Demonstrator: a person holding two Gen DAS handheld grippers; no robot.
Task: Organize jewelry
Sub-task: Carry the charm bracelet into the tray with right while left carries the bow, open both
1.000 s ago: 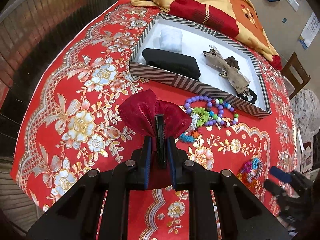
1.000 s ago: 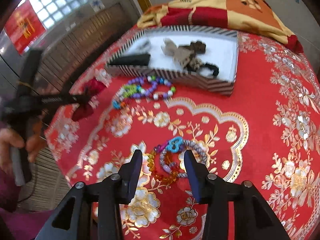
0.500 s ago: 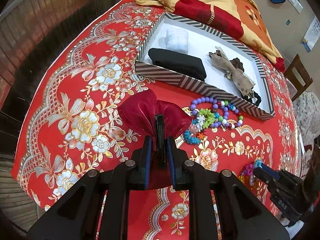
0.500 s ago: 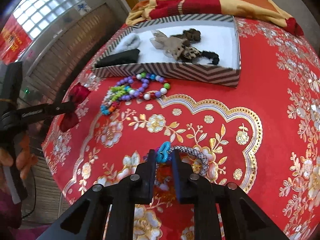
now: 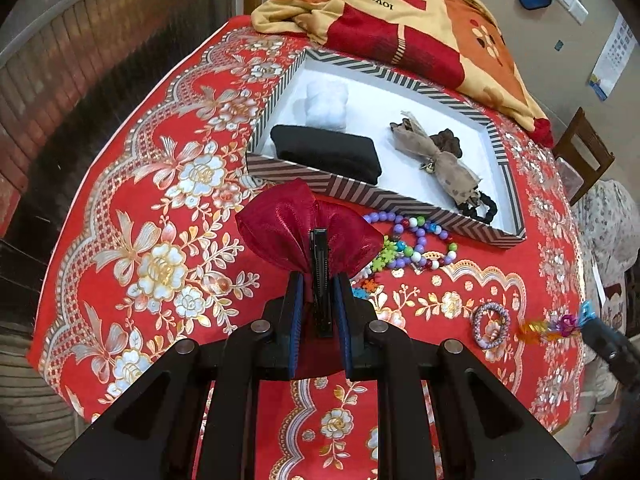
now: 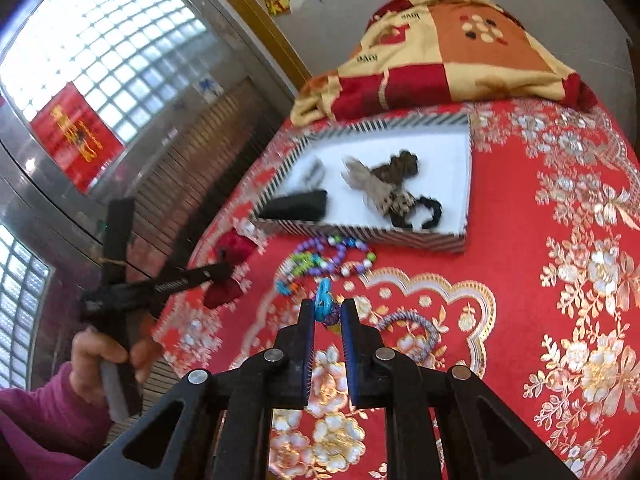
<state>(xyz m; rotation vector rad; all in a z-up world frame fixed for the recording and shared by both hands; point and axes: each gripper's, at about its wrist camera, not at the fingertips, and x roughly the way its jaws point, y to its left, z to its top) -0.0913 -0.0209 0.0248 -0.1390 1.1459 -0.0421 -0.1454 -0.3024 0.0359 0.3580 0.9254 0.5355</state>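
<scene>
Hands each carried a piece toward the striped box (image 5: 404, 194). At left, the left gripper (image 5: 320, 284) was clamped on the black clip of a red bow (image 5: 304, 228), poised above the tablecloth (image 5: 160, 208) just before the box's near wall. To the right, the right gripper (image 6: 327, 312) had just closed its jaws on a colourful charm bracelet (image 6: 323, 299), lifted clear. Next, I judged, each piece needed carrying over the rim and releasing inside. On the blanket (image 5: 420, 24) behind, "love" was legible.
</scene>
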